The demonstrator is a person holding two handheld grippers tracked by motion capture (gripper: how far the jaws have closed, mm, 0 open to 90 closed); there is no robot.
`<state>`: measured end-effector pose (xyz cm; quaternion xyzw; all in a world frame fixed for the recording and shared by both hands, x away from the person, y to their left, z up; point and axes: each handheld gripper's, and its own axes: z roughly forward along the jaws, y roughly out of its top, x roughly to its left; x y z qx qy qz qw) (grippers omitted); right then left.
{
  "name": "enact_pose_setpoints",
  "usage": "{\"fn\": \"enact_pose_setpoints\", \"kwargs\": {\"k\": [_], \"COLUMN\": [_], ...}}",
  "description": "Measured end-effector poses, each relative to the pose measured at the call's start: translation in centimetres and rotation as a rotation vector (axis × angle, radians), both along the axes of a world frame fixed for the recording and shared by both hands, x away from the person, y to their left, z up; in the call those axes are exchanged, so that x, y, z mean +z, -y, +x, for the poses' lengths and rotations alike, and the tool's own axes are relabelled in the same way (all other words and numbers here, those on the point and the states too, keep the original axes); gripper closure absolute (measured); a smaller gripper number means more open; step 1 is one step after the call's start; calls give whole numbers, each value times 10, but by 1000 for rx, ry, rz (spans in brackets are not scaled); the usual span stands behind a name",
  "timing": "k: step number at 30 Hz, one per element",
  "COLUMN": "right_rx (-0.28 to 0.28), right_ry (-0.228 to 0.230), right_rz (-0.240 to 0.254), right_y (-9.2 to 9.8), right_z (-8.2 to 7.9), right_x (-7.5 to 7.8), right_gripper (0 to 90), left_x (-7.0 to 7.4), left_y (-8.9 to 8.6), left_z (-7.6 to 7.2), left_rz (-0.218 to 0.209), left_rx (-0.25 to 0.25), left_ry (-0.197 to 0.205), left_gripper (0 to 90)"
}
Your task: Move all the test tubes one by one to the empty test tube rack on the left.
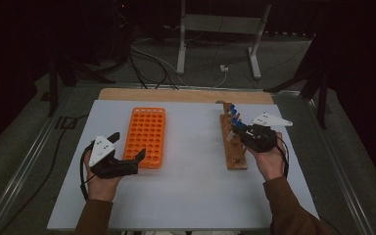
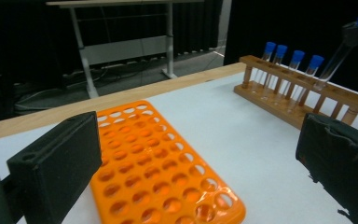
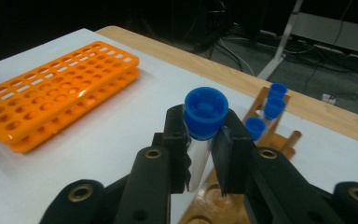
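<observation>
Test tube (image 3: 200, 154) with a blue cap (image 3: 206, 113), lifted clear of the wooden rack (image 1: 235, 147) and clamped just below the cap in the jaws of the right gripper (image 3: 204, 154); in the left gripper view it hangs tilted above the rack at upper right. Nearest the person, both hands rest over the front half of the white bench (image 1: 191, 186); the left gripper (image 1: 127, 147) stands with its jaws wide apart and nothing between them, just beside the near end of the orange rack (image 1: 147, 137). The tube is judged light, rigid and smooth-walled, probably clear plastic or glass, hence slippery and liable to crack under a hard squeeze. The present hold, high on the wall under the cap's lip, seems the safest: the lip stops the tube sliding down, and the lower length stays free to enter a well. Farther along the wooden rack, four more capped tubes (image 2: 289, 70) stand upright in a row. The orange rack's wells are all empty. Beyond the bench edge lie cables and a metal table frame (image 1: 220, 29).
</observation>
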<state>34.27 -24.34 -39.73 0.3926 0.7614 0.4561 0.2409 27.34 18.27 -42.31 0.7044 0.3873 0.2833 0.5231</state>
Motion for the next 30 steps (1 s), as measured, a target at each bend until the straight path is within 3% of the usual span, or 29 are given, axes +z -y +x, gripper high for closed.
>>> {"fn": "enact_pose_setpoints", "kwargs": {"k": [20, 27, 30], "right_rx": [125, 165, 191], "right_ry": [-34, -51, -64], "right_rz": [11, 19, 27], "right_y": [-45, -59, -68], "right_z": [-5, -6, -7], "right_x": [-5, -6, -7], "right_gripper": [771, 771, 771], "left_x": [-2, -5, -7], "left_y": [56, 77, 87], "left_z": [22, 27, 28], "left_rz": [30, 64, 75], "left_rx": [-107, -147, -158], "left_ry": [-4, -21, -22], "left_gripper": [13, 88, 169]}}
